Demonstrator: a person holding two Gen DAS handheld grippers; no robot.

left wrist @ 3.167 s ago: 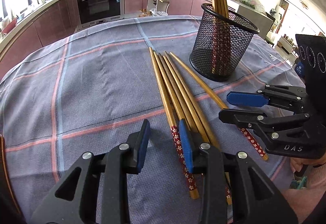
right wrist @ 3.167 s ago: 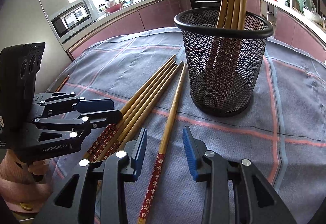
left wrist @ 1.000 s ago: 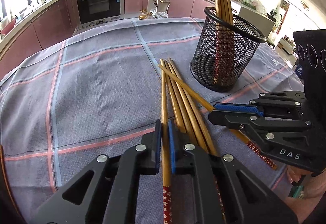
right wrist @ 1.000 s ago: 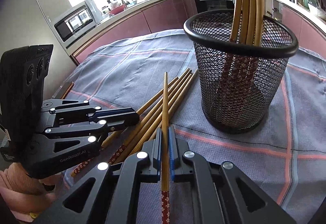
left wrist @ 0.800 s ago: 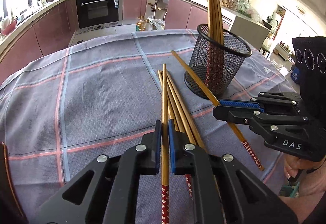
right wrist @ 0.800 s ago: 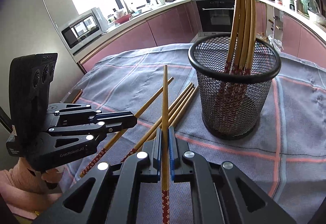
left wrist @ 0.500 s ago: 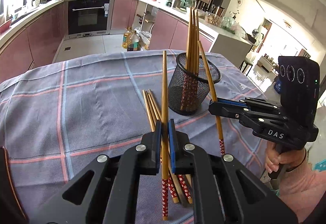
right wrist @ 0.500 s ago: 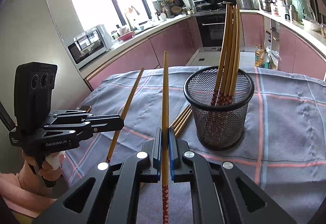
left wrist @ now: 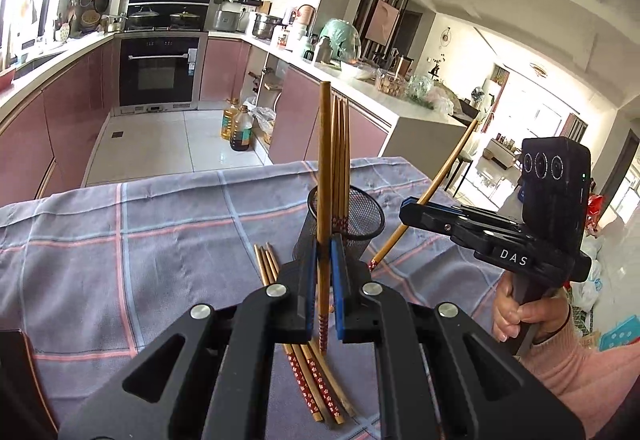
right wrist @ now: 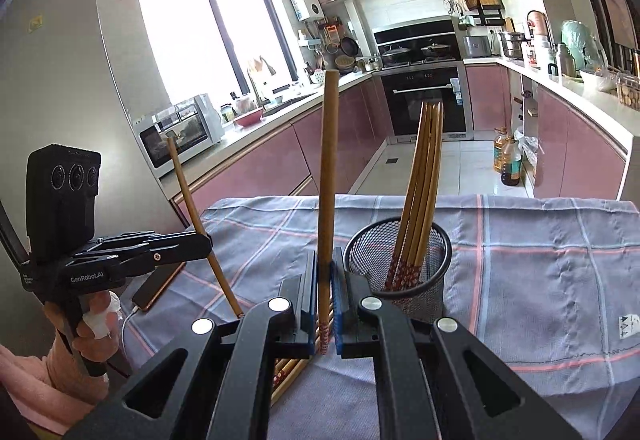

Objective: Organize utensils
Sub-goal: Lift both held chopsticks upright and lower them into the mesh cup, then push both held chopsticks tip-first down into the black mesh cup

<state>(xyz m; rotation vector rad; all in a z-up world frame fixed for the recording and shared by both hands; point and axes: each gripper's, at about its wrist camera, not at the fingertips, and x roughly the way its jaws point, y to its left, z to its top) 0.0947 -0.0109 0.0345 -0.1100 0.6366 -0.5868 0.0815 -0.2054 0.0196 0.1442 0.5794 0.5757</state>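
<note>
Between my left fingers stands one bamboo chopstick, upright, its red flowered end hanging below the pads. My right fingers pinch a second chopstick the same way, plain end up. Just beyond both sets of fingers sits the black mesh holder, upright, with several chopsticks leaning inside. Below my left fingers, the loose chopsticks lie side by side on the desk.

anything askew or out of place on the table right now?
Nothing damaged or spilled. Three chopsticks lie loose on the checked cloth, not yet in the mesh holder. Each hand-held gripper, left and right, is shut on one chopstick. A phone on a cable lies at the table's edge.
</note>
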